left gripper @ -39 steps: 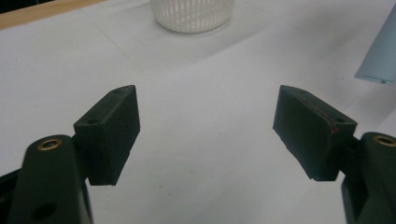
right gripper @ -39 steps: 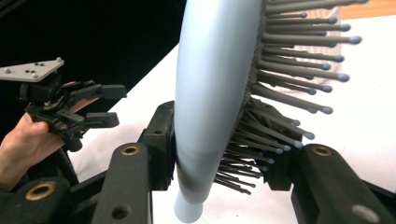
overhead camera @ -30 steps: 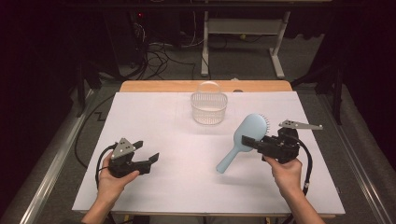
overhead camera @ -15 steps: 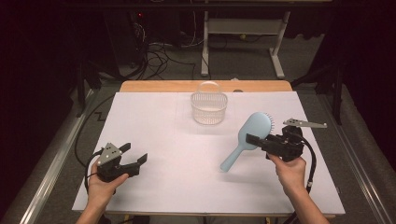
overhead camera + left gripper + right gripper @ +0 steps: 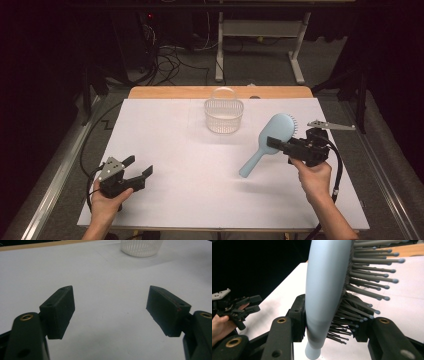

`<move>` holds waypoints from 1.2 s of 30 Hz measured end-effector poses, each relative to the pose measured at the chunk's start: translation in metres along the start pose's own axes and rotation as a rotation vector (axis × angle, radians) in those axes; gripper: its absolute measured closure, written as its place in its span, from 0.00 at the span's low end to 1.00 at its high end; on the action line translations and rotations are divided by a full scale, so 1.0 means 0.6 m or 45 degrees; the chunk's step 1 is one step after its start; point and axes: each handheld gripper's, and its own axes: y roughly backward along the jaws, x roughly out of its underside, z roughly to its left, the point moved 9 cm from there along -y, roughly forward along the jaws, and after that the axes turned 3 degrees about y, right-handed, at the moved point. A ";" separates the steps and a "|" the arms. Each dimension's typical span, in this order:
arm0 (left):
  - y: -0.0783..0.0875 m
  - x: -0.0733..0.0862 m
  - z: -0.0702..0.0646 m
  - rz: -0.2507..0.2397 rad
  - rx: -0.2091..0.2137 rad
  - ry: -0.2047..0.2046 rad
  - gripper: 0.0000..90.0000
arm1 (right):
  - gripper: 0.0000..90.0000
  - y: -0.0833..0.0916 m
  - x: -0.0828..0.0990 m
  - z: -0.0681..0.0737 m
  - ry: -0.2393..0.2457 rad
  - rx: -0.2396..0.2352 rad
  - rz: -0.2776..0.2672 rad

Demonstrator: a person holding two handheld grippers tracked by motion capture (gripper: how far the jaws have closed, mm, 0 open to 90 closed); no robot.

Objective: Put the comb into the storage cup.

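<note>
Right gripper [image 5: 278, 143] fingers clamp the pale blue plastic hairbrush [image 5: 270, 140] aloft, right of the clear ribbed plastic basket [image 5: 223, 115]. Left gripper [image 5: 139, 168] fingers wide, empty. Presumably basket-bound: lower handle-first, steadily.

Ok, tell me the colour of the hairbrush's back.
Pale blue hairbrush, with dark bristles tipped blue; clearest in the right gripper view.

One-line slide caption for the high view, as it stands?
Right tongs clamp a light blue hairbrush above the white table; left tongs open, clear basket behind.
</note>
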 end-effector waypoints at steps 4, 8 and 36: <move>-0.004 0.003 -0.005 0.015 -0.006 -0.041 0.27 | 0.62 -0.005 -0.014 -0.001 0.015 0.008 0.001; -0.006 0.003 -0.003 0.005 -0.017 -0.049 0.27 | 0.62 -0.011 -0.026 -0.003 0.021 0.013 -0.001; -0.006 0.005 -0.001 -0.001 -0.018 -0.040 0.27 | 0.62 -0.057 -0.101 0.010 0.042 -0.002 -0.002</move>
